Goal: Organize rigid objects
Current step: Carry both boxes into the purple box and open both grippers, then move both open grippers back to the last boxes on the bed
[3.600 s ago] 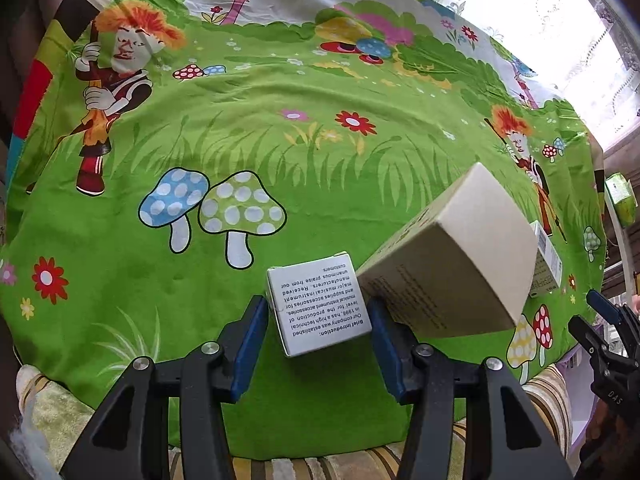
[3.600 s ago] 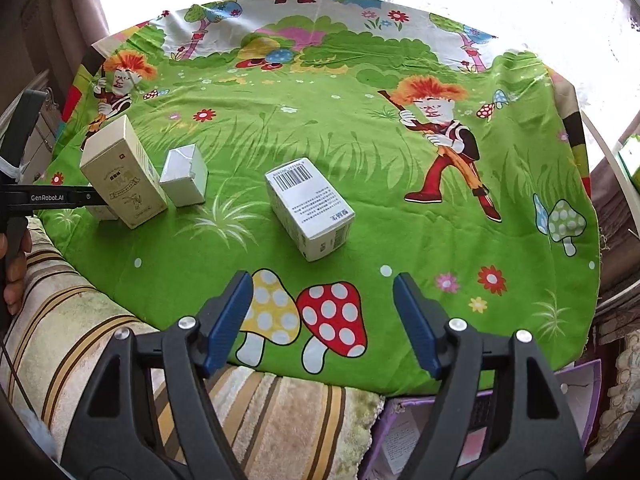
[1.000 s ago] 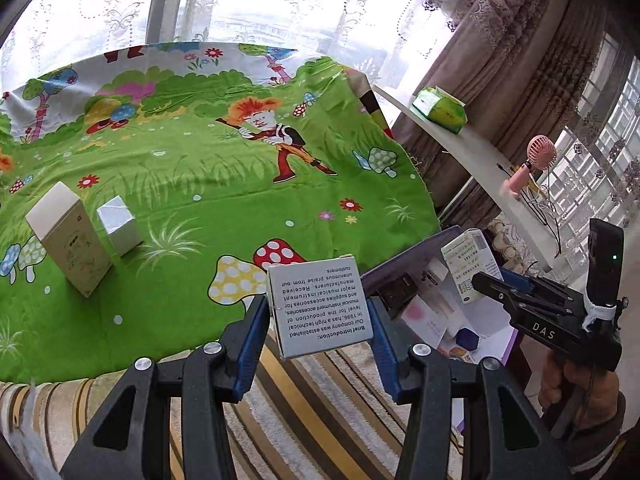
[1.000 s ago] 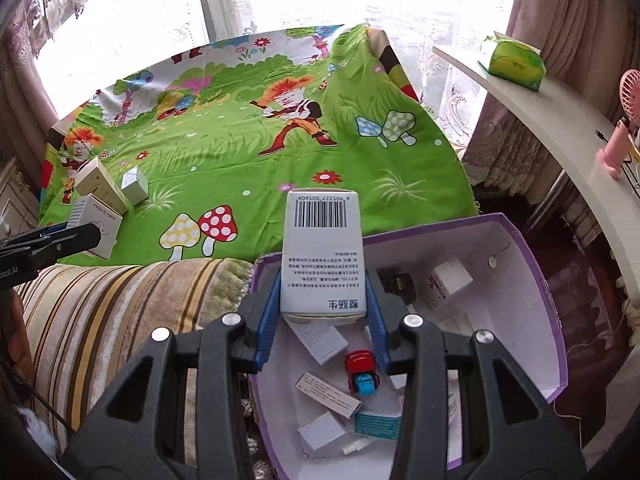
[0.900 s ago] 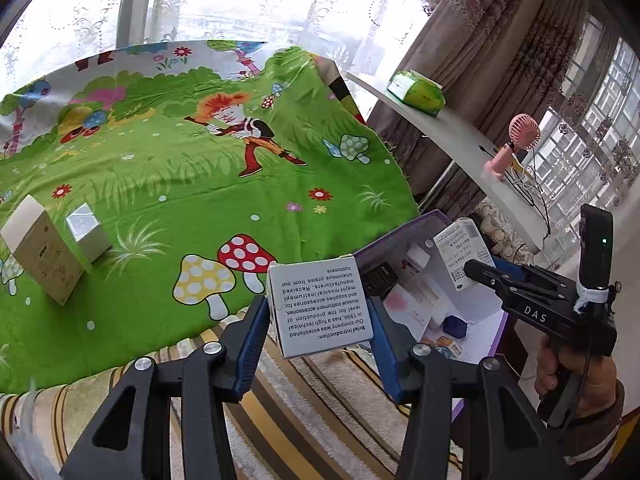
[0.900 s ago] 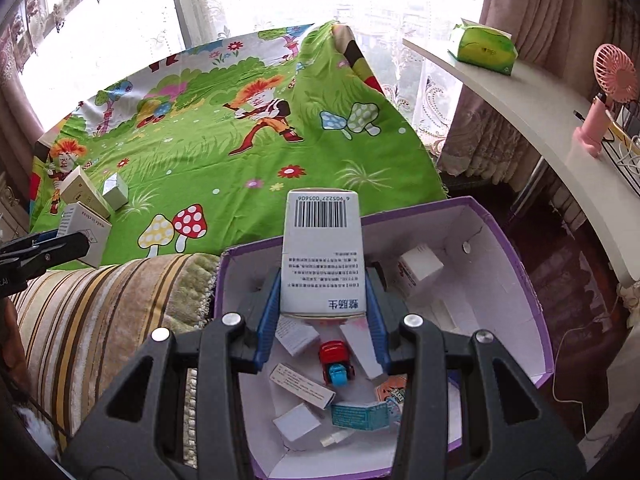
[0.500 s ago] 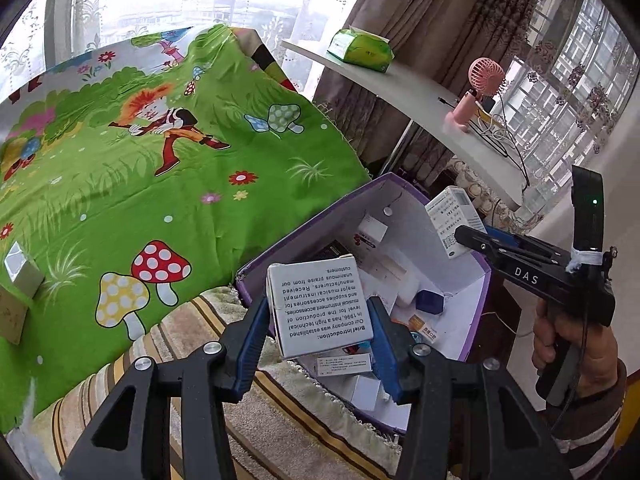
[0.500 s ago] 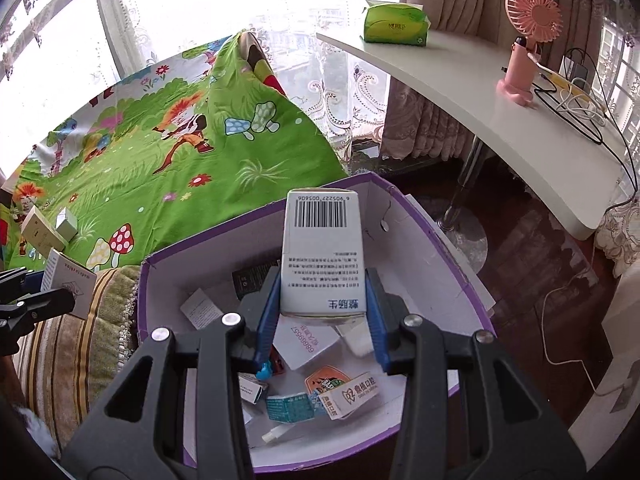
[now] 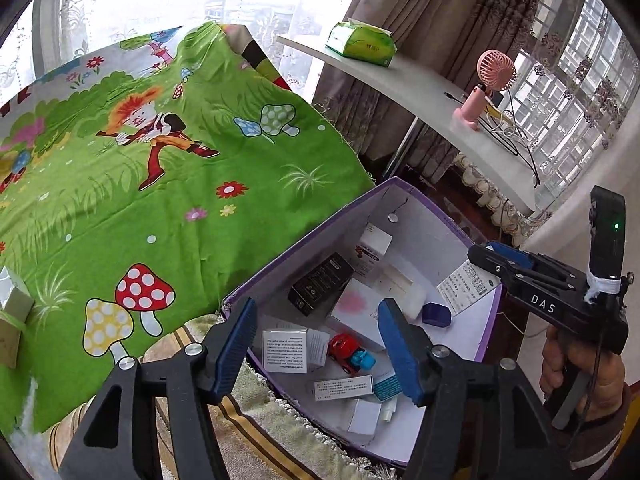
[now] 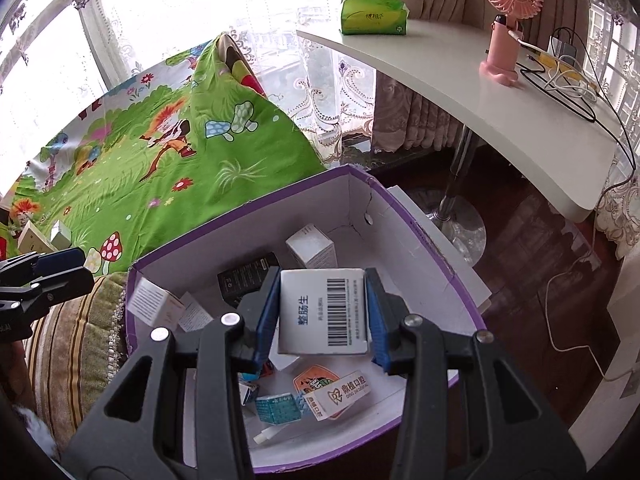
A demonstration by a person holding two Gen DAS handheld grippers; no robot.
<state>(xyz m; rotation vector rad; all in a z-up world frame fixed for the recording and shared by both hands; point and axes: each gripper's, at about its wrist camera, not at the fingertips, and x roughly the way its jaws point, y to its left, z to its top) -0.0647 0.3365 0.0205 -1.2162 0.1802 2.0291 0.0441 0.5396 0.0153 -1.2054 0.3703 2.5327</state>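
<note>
The right gripper point(image 10: 322, 316) pinches a white barcoded cardboard carton point(image 10: 323, 312), its long axis level across the frame centre, directly above the purple-rimmed white storage box point(image 10: 416, 232). The left gripper point(image 9: 316, 344), jaws opening and empty, hangs over a small white printed carton point(image 9: 294, 350) lying inside the box.

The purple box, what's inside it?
Inside the purple box: a red toy car, a black box, a blue cube, several white cartons. Whatever lies beneath them is hidden.

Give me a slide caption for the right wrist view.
Right gripper holds a barcoded white box over the purple storage box.
</note>
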